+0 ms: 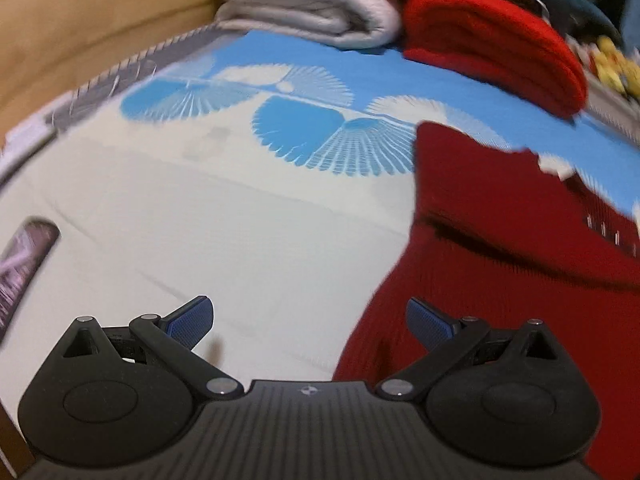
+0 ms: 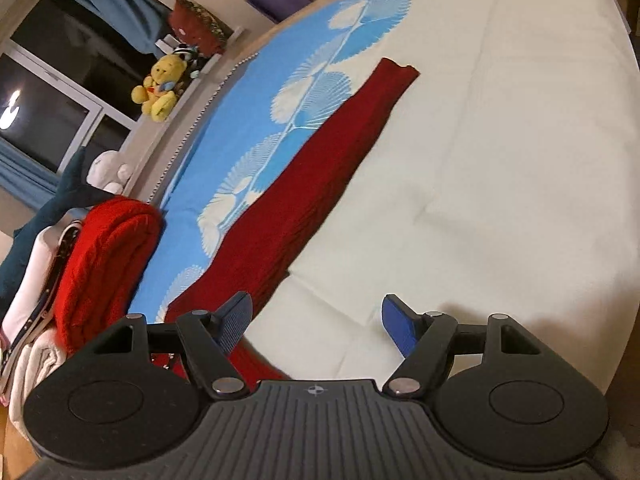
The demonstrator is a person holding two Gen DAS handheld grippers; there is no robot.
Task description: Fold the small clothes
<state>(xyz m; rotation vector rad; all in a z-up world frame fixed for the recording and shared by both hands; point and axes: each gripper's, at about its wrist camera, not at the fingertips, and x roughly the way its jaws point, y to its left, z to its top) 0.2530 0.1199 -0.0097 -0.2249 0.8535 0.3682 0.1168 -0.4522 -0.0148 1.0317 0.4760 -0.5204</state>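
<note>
From the left wrist, the left gripper [image 1: 310, 322] is hanging over the bed [image 1: 224, 216] with jaws released, holding nothing. One red sweater [image 1: 500, 248] is lying just right of it. Two folded piles, one grey [image 1: 316, 4] and one red [image 1: 492, 44], are sitting at the far edge.

From the right wrist, the right gripper [image 2: 316, 326] is also spread wide. Only here one yellow teddy [image 2: 160, 88] is sitting by one dark window [image 2: 48, 80].
</note>
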